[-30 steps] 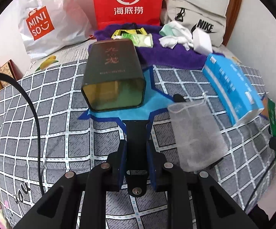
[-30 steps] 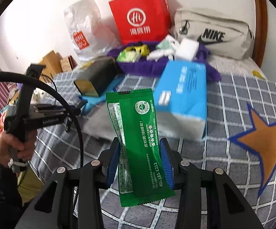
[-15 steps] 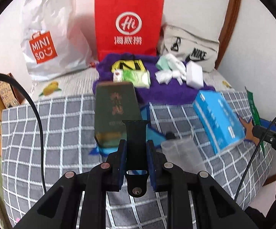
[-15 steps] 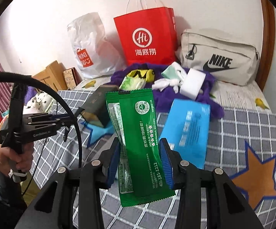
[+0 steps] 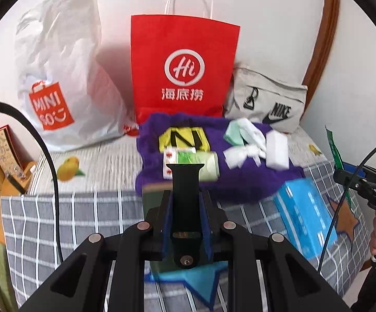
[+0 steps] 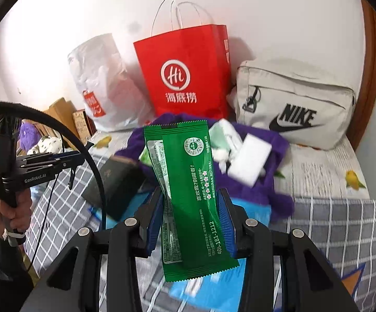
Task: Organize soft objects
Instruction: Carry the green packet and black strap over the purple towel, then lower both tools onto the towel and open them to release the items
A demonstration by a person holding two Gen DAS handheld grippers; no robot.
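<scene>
Left gripper (image 5: 186, 208): closed on a black strap (image 5: 187, 189), upright between the jaws.
Right gripper (image 6: 191, 218): closed on a green packet (image 6: 188, 182), upright, ends protruding above and below the jaws.
Purple towel (image 5: 239, 179): beyond both jaws, carrying a sponge (image 5: 277, 150), white cloths (image 5: 242, 148), green wipes (image 5: 200, 161).
Blue box (image 5: 304, 221): right of left jaws.
Dark tin (image 6: 115, 182): left of right jaws.
Red bag (image 5: 185, 65): behind towel.
</scene>
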